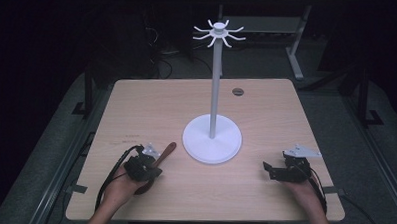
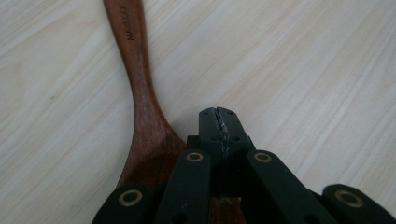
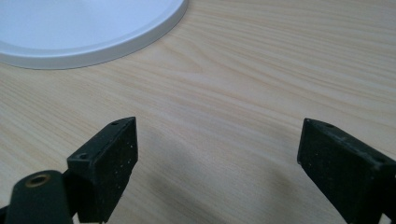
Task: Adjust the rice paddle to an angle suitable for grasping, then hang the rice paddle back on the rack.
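Note:
A brown wooden spoon (image 1: 167, 150) lies on the table left of the white stand, handle pointing to the far right. My left gripper (image 1: 156, 163) hovers over its bowl end. In the left gripper view the jaws are pressed together, shut, with nothing between them, and the spoon (image 2: 140, 93) runs beside and under them. My right gripper (image 1: 268, 170) rests near the table's front right, open. Bare wood shows between the jaws of the right gripper (image 3: 217, 144).
A white stand with a round base (image 1: 212, 140), a tall pole (image 1: 215, 82) and a ring of hooks on top (image 1: 219, 32) occupies the table's middle. Its base (image 3: 84, 28) lies just beyond my right gripper. The table (image 1: 161, 105) has a cable hole (image 1: 237, 91) at the back.

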